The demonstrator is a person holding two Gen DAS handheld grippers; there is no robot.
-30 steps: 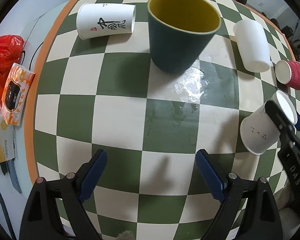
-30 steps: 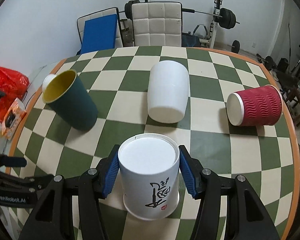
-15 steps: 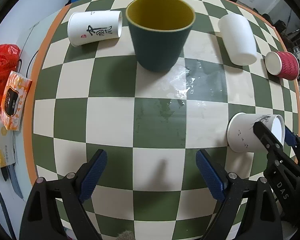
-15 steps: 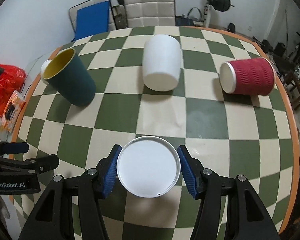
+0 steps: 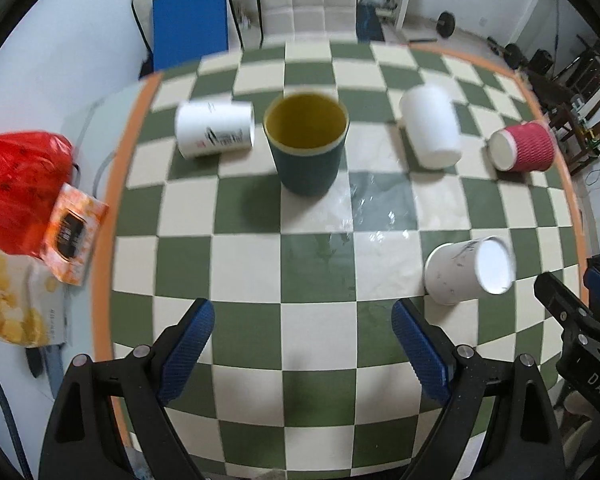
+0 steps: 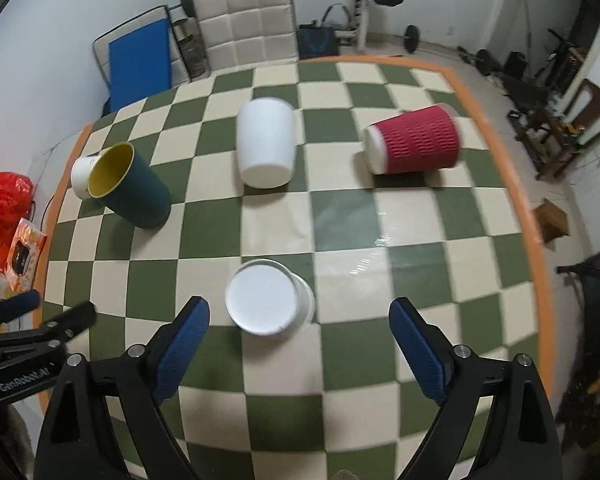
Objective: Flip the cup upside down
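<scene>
Cups on checkered bench (image 6: pixel 340 360), both tools spread and empty.

Nearest: right tool (image 6: pixel 299 344), jaws apart, clamping nothing; just beyond, white paper cup (image 6: pixel 267 297) standing upside down, base up, apart from both pads. Left tool (image 5: pixel 302 347), jaws apart, over bare bench. Farther: dark green cup (image 5: pixel 306 145) upright; printed white cup (image 5: pixel 215 129), plain white cup (image 6: pixel 265 142), red ribbed cup (image 6: pixel 414 140), all on sides.

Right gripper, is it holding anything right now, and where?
Nothing. The right gripper is open, and the white paper cup stands upside down between its fingers, untouched.
</scene>
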